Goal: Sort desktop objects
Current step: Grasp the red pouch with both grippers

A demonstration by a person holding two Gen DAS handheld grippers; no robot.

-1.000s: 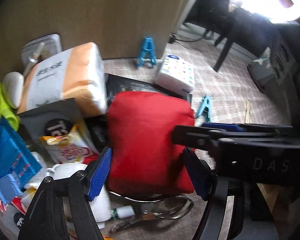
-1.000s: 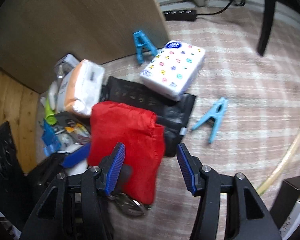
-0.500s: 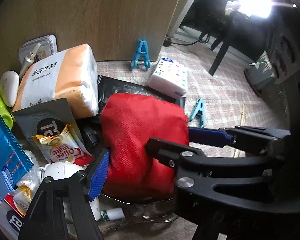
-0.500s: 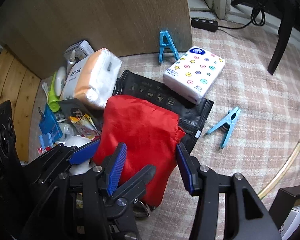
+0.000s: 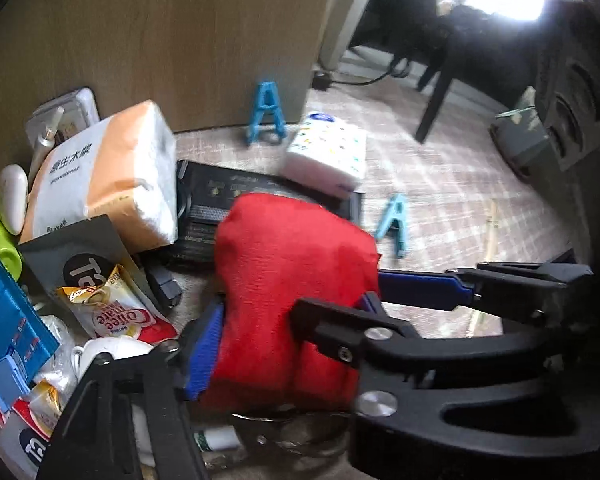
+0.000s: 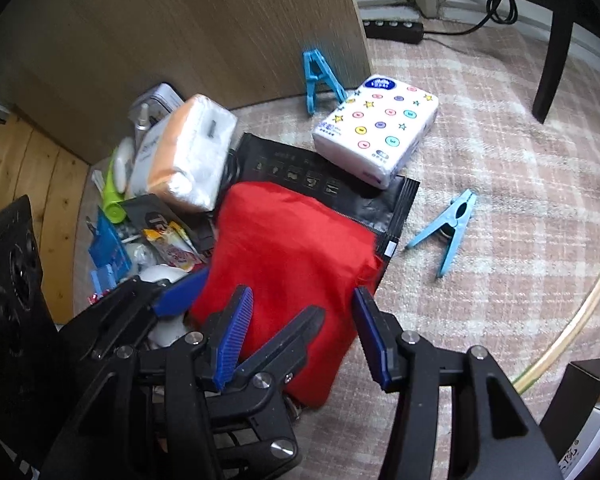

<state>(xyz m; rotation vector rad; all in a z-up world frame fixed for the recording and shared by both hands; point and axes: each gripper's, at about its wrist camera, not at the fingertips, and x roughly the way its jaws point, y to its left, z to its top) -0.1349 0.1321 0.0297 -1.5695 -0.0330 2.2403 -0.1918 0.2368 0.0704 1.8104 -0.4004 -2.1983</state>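
Note:
A red cloth pouch (image 5: pixel 292 280) lies on the checked carpet, half over a flat black bag (image 6: pixel 324 176). My left gripper (image 5: pixel 284 328) straddles the pouch's near end. Its jaws are closing, the blue pads (image 5: pixel 204 344) press the pouch's sides, and the cloth bunches between them. My right gripper (image 6: pixel 304 336) reaches in from the right over the same end. It is open: one pad lies over the red cloth, the other stands just off the pouch's right edge. One left finger (image 6: pixel 292 336) sits between the right jaws.
A dotted white tissue pack (image 6: pixel 376 132) and two blue pegs (image 6: pixel 448 228) (image 6: pixel 320 76) lie beyond. To the left are an orange tissue pack (image 6: pixel 188 148), sachets (image 5: pixel 116 312), a blue box (image 5: pixel 8 328) and a white cup (image 5: pixel 112 352). A wooden panel (image 6: pixel 180 32) stands behind.
The left jaws have drawn in onto the red pouch, which now looks bunched. The right gripper has come in across the pouch's near end, overlapping the left gripper.

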